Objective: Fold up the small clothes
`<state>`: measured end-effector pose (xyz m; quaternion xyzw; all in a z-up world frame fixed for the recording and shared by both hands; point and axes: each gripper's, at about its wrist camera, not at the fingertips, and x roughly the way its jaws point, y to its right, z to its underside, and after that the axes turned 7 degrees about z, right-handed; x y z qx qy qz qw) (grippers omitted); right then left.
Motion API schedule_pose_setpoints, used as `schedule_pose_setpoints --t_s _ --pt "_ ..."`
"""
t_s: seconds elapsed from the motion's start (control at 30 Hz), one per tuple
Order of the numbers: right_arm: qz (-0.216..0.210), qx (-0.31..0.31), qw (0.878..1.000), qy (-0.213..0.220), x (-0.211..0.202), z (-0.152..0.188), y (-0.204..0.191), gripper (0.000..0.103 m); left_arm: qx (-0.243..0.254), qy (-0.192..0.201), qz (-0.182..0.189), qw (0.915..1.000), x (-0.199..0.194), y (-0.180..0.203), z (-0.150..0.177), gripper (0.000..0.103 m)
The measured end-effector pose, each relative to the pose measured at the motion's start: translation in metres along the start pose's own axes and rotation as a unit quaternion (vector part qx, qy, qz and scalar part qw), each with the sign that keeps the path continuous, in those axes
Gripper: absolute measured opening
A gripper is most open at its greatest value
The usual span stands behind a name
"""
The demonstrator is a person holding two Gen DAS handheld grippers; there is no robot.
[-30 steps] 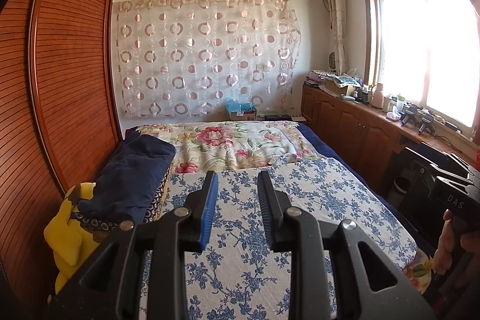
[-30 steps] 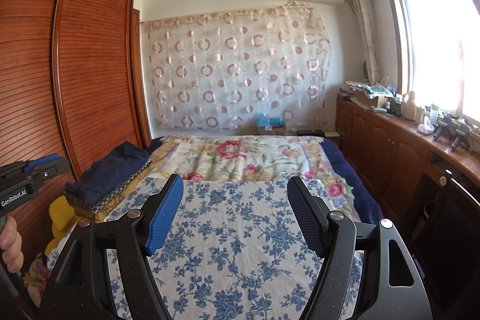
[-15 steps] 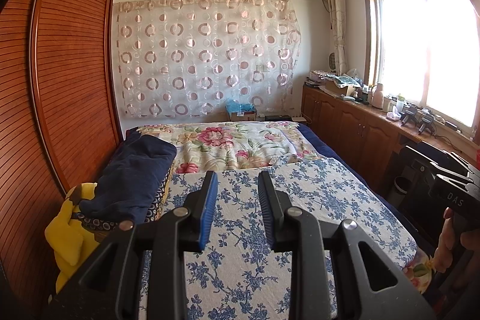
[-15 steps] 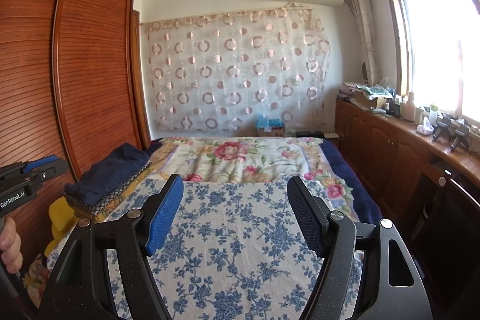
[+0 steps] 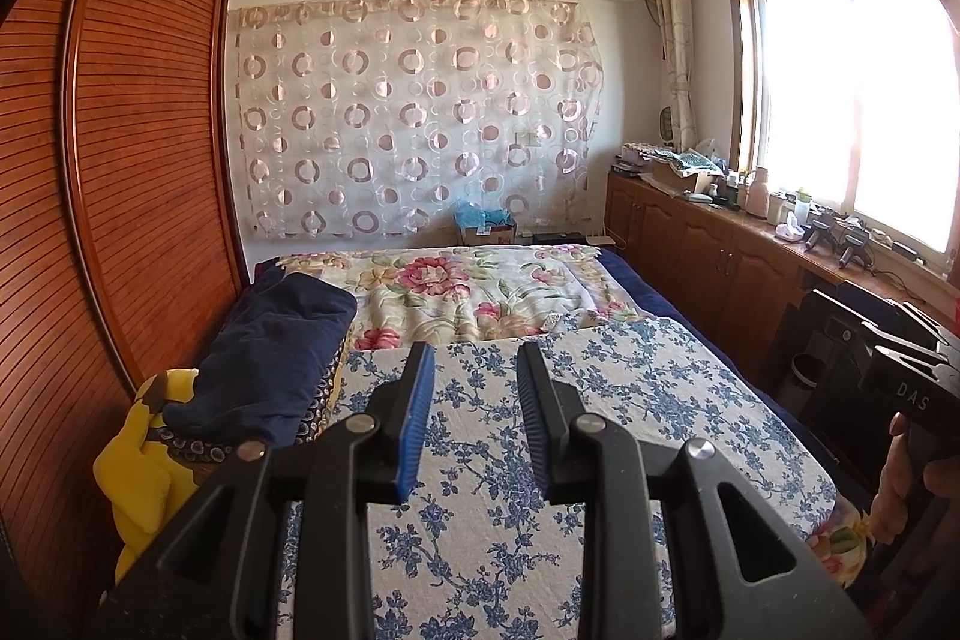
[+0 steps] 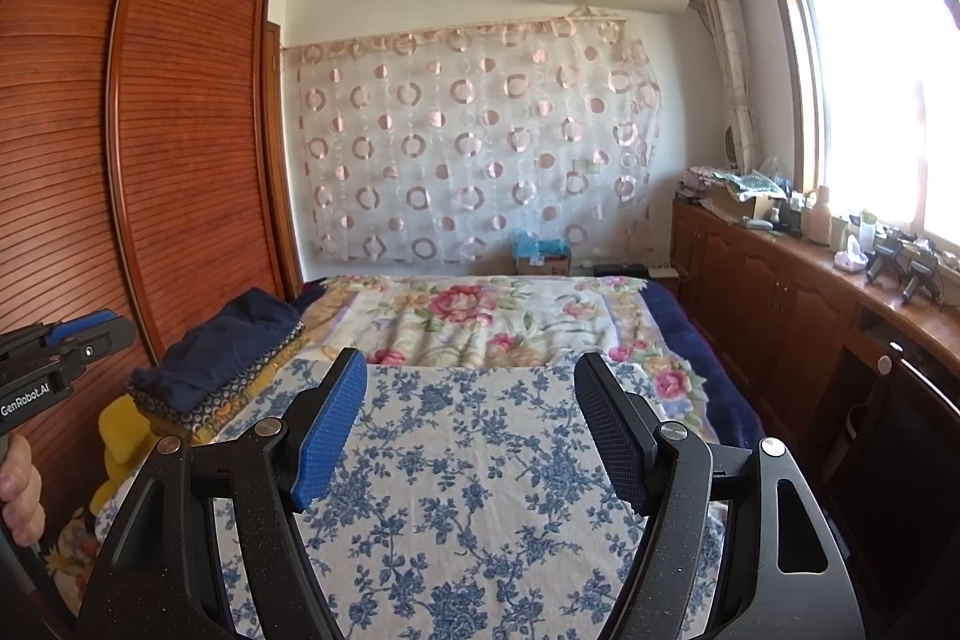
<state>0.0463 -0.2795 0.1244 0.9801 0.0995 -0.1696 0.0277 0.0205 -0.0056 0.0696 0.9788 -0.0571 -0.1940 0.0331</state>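
The left hand-held gripper (image 5: 471, 361) is seen hovering above the bed (image 5: 660, 388) with its jaws spread narrowly and nothing between them. The right hand-held gripper (image 6: 471, 370) is held over the same bed with its jaws spread wide, likewise empty.

Only in the left wrist view are the right tool's black body, marked "DAS", and the fingers (image 5: 897, 478) around its handle shown, at the right edge. Only in the right wrist view are the left tool, with its blue top and "GenRobot.AI" lettering, and the fingers (image 6: 21, 490) holding it shown, at the left edge; the cupboards above the wardrobe (image 6: 180, 130) are also seen there alone.

A stack of folded clothes (image 5: 270, 358) is found along the bed's left edge, against the wardrobe, a dark navy piece lying on top of a patterned one. Its long axis is laid along the bed's length, towards the curtained wall (image 5: 414, 118). A yellow soft toy (image 5: 144, 472) is wedged just beside the stack at its near end. The near part of the bed is covered by a blue-flowered cloth (image 5: 492, 460), the far part by a pink-flowered one (image 5: 474, 292).
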Motion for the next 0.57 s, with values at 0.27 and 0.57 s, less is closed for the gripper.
schedule_pose_setpoints --t_s 0.27,0.57 --pt "-0.001 -0.001 1.0 0.0 -0.0001 0.0 -0.0003 0.074 0.001 0.0 -0.001 1.0 -0.0004 -0.0009 0.0001 0.027" --pt "0.0 -0.002 1.0 0.003 -0.0006 -0.003 0.0004 0.074 0.0 0.003 -0.001 1.0 -0.0032 -0.0044 -0.0023 0.028"
